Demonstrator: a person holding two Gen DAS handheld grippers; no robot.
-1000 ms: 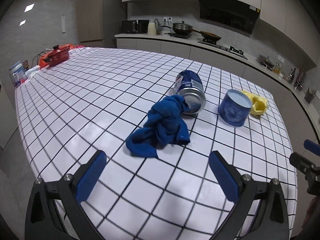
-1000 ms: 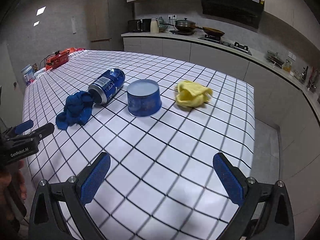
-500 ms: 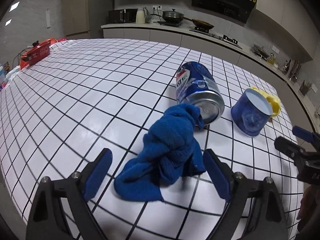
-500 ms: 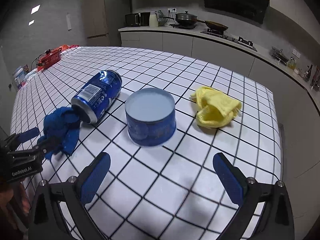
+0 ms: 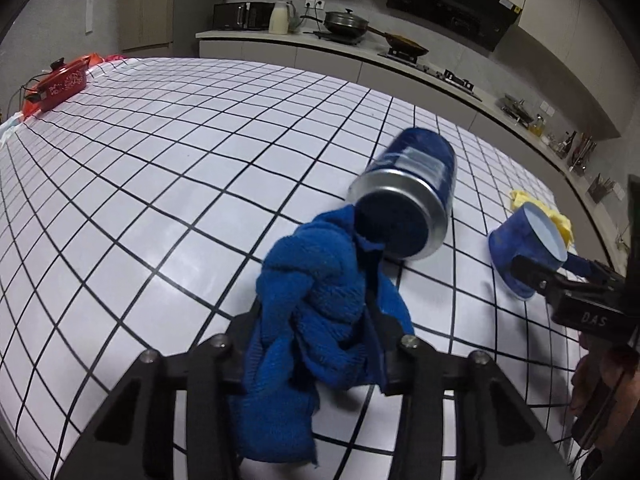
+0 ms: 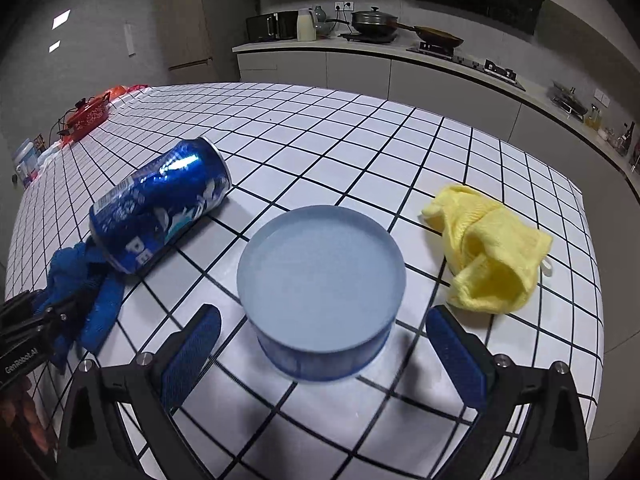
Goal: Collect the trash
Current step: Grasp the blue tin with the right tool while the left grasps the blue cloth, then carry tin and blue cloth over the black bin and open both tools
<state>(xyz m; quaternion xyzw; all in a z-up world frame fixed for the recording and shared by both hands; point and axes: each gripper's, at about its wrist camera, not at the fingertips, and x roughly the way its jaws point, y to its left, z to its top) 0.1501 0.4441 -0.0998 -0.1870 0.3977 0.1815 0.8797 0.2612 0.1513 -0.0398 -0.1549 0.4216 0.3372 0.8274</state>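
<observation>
A crumpled blue cloth (image 5: 316,280) lies on the tiled table, touching the open end of a blue soda can (image 5: 408,196) that lies on its side. My left gripper (image 5: 316,320) is closing its jaws on the cloth, which bunches up between the pads. A round blue tub (image 6: 320,272) with a pale top stands just beyond my right gripper (image 6: 320,344). That gripper is open, one pad on each side of the tub and clear of it. A yellow cloth (image 6: 488,264) sits to the tub's right.
The white table (image 6: 360,140) with black grid lines drops off close behind the yellow cloth. A red pot (image 5: 60,84) and other clutter stand at the far left corner. A kitchen counter (image 6: 400,56) with pans runs along the back wall.
Both grippers moved forward and down. The left jaws went from wide open to closed around the blue cloth. The right gripper came up to the blue tub and stayed open.
</observation>
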